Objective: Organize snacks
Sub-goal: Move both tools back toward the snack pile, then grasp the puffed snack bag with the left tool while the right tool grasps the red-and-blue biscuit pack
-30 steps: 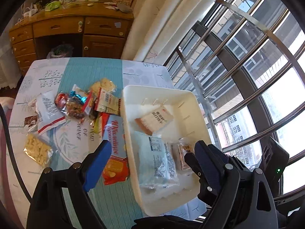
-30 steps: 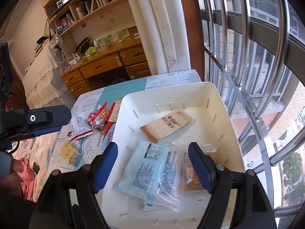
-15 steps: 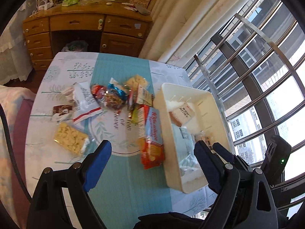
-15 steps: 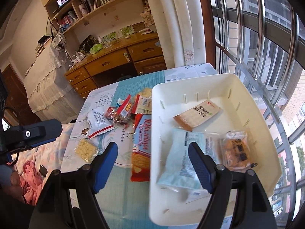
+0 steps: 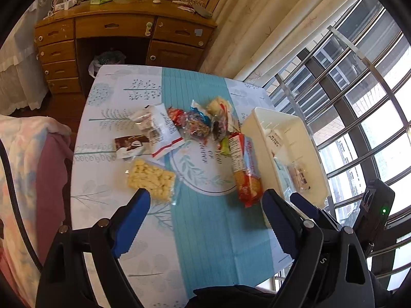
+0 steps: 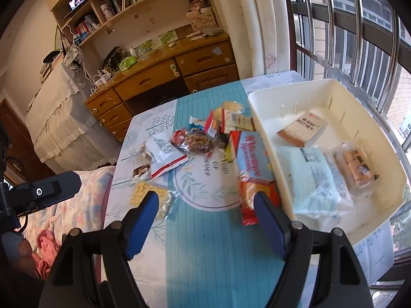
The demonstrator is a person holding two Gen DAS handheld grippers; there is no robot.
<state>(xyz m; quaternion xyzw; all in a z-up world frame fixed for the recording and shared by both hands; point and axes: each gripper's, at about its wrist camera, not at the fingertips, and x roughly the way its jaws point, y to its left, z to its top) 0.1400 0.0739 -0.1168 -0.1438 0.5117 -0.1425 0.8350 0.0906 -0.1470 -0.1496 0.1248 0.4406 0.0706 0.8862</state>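
A white tray on the table's right side holds a brown packet, a pale blue bag and a clear-wrapped cake. Beside the tray lies a red and blue biscuit pack, also seen in the right wrist view. Loose snacks are piled mid-table, with a white pouch, a brown bar and a bag of yellow pieces. My left gripper is open and empty above the near tablecloth. My right gripper is likewise open and empty.
A patterned cloth with a teal stripe covers the table. A wooden desk with drawers stands beyond it. Window bars run along the right. A bed with floral bedding sits at the left. The left gripper's side shows at the left of the right wrist view.
Both grippers have swung left, away from above the tray towards the table's middle. The tray now sits at the right of both views and more loose snacks show. Jaws unchanged.
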